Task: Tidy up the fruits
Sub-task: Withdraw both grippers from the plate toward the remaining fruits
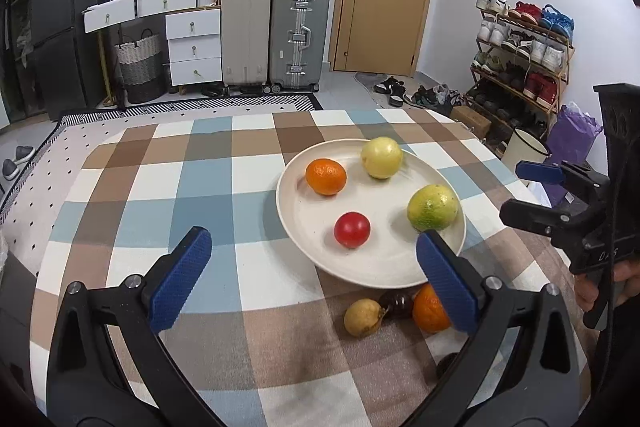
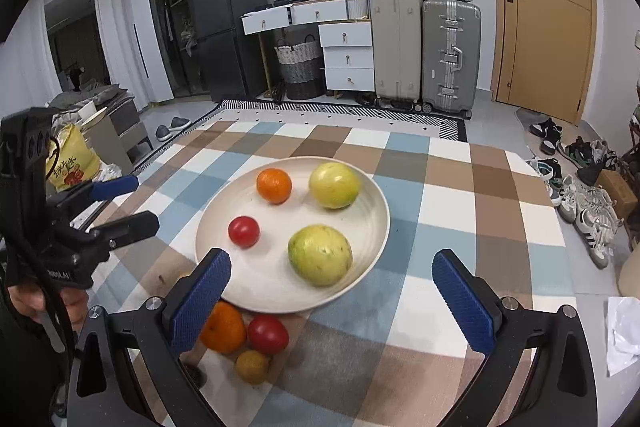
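Note:
A cream plate (image 1: 288, 211) (image 2: 372, 211) on the checked tablecloth holds an orange (image 1: 326, 176), a yellow fruit (image 1: 381, 157), a green-yellow fruit (image 1: 432, 207) (image 2: 320, 255) and a red tomato (image 1: 352, 229) (image 2: 244, 231). Just in front of the plate, on the cloth, lie a second orange (image 2: 224, 331), a red fruit (image 2: 268, 334) and a small brown fruit (image 2: 252, 366) (image 1: 363, 317). My left gripper (image 1: 313, 235) hangs open above the plate's near left edge. My right gripper (image 2: 331, 255) is open above its near right side. Neither holds anything.
A small dark object (image 2: 196, 373) lies on the cloth near the loose fruit. A white plastic bag (image 2: 624, 331) sits at the table's right edge. Beyond the table are suitcases (image 1: 300, 35), a drawer unit and a shoe rack (image 1: 520, 55).

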A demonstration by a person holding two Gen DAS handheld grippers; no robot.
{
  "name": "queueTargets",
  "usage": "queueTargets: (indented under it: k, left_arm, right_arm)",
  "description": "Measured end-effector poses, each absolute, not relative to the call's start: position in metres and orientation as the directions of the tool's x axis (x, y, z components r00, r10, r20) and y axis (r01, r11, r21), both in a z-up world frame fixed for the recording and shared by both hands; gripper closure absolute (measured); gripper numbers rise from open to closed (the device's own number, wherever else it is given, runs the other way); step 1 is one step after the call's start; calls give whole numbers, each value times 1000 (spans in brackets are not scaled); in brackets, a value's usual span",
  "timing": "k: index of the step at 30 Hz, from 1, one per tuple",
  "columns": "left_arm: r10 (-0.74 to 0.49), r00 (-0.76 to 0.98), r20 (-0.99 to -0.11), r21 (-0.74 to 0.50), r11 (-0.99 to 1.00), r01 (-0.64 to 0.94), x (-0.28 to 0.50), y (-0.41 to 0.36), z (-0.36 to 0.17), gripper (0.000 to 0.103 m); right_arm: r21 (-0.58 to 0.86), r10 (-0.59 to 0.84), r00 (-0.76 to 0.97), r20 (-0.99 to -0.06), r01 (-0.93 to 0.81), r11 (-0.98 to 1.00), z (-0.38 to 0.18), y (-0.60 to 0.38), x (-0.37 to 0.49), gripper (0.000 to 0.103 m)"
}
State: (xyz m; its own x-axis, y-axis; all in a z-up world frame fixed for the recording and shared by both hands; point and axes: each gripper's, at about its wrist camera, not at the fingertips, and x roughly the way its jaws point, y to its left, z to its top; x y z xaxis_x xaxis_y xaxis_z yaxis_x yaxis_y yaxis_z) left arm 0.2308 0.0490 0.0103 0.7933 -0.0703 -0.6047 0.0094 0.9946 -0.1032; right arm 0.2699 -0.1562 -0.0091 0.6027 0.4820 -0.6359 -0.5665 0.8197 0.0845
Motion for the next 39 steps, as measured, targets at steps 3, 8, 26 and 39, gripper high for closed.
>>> queueTargets:
  k: [3,8,26,39]
  left_arm:
    - [-74,791,-607,-91,996,23,222,45,8,1]
    - [-52,780,-623,-38,999,37,214,35,1,1]
    - [-88,674,-734,-6,992,122,220,15,-38,1]
    - [-64,628,-775,2,995,104,230,22,-54,1]
  right_arm:
    - [89,485,588,-647,-574,814,-15,-157,263,1]
    - [101,490,574,-656,-576,811,-21,-161,253,1]
    - [110,476,466,-746,-619,778,-57,-143,242,1]
    - [45,421,427,-800,-658,752,-74,-135,239,1]
